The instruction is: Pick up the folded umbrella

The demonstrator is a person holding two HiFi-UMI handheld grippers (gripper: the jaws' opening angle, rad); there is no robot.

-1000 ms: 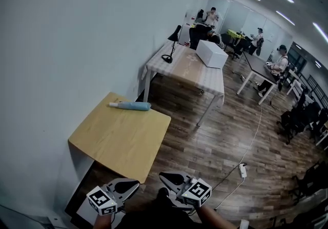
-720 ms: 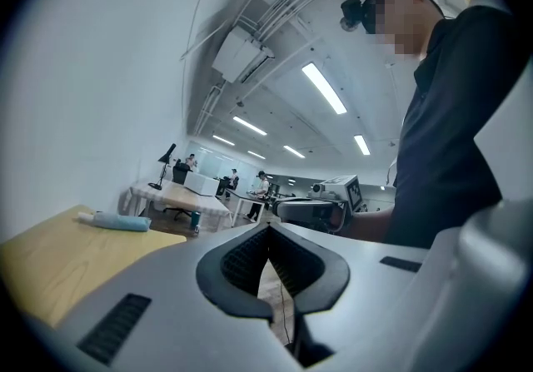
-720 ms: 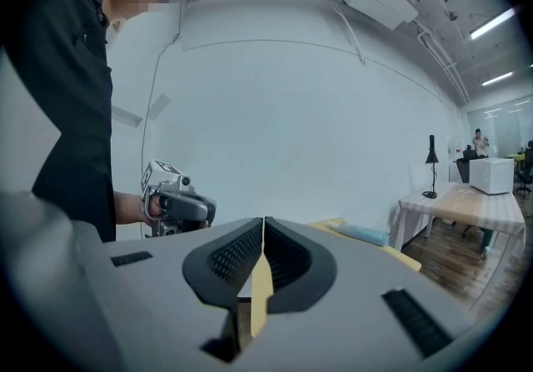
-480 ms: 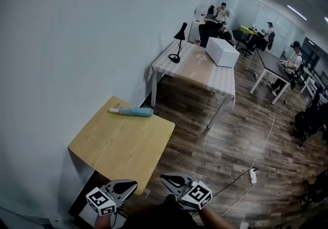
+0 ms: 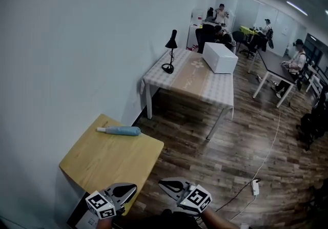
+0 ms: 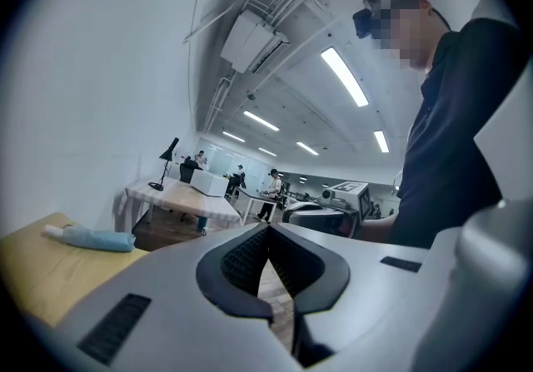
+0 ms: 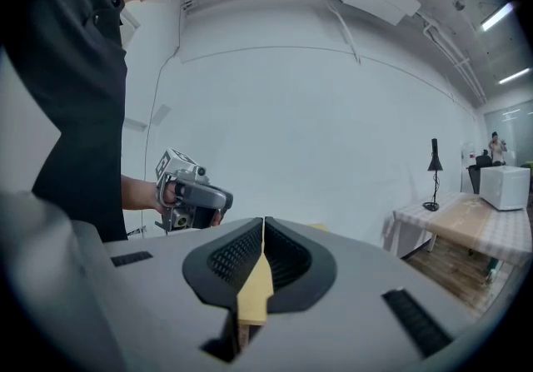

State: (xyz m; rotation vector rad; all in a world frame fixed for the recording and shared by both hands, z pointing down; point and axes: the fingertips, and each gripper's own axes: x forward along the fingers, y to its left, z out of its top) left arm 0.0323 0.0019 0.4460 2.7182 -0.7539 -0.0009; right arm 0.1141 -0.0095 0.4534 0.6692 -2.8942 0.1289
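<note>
To judge the reach, start from the folded umbrella [image 5: 119, 130]: flat on the wooden table [image 5: 97, 166], close along the far edge, white handle end near the wall [image 5: 77, 43]. Long axis running left to right across the head view, handle toward the wall, teal body toward the open floor [image 5: 205, 171]. Well apart from both grippers, ahead of them across the whole tabletop.

Left gripper [image 5: 128, 189]: clenched, pad tips touching, nothing held, hanging over the table's near corner. Right gripper [image 5: 168, 185]: likewise clenched and empty, out over the floor just beside the table's near edge.

From the left gripper view, umbrella [image 6: 96, 238] low at the left, off to the side of the closed jaws rather than in line with them. From the right gripper view, no umbrella at all, only wall, the other gripper and a sliver of tabletop past the pads.

Nearer of the 2, by this reading: the left, being over the table and on the umbrella's side. Probably calls for carrying it forward over the tabletop, opening the jaws, and coming at the roll across its length, to close on the narrow width and not end to end. Likely surer on the teal body than on the thin white handle. Worth watching: little room between handle and wall.
</note>
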